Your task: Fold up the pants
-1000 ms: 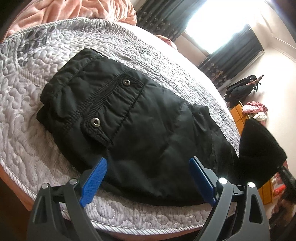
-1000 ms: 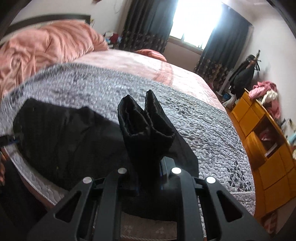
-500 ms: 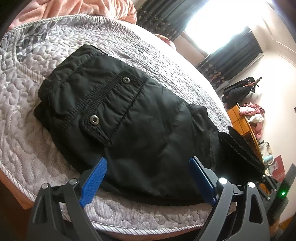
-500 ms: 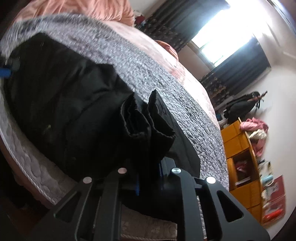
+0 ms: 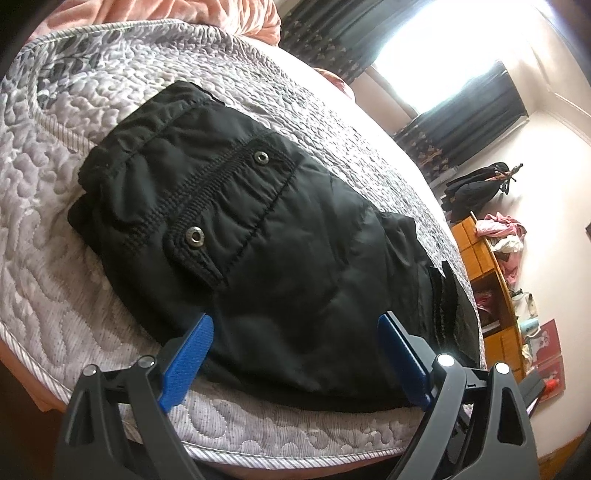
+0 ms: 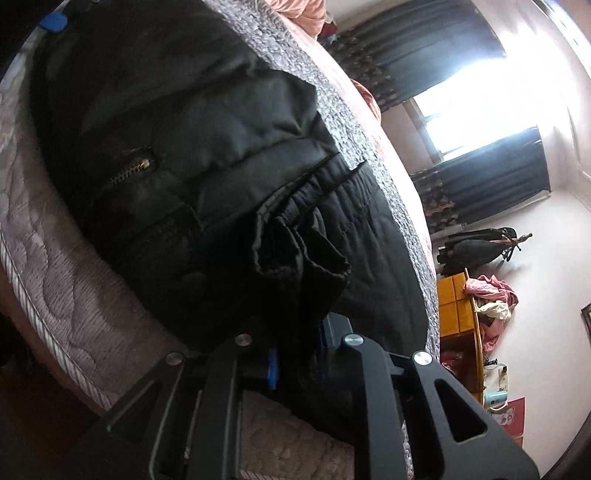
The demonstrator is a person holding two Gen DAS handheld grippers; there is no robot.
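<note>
Black padded pants [image 5: 258,236] lie folded on a grey quilted bedspread [image 5: 55,155], waistband to the left, a snap-button pocket flap on top. My left gripper [image 5: 295,332] is open and empty at the pants' near edge, blue fingers [image 5: 188,354] just over the fabric. My right gripper [image 6: 299,350] is shut on the bunched leg cuffs [image 6: 299,258] and holds them low over the pants [image 6: 166,129], close to a brass zipper [image 6: 125,173]. The cloth hides the right fingertips.
The bedspread's near edge [image 6: 44,295] runs just under both grippers. A pink duvet [image 5: 166,14] lies at the bed's far end. An orange shelf unit [image 5: 491,266] with clothes stands to the right, by dark curtains [image 5: 461,107] and a bright window.
My right gripper has carried the leg cuffs from high above the bed down and leftward onto the pants. My left gripper has stayed open at the near edge.
</note>
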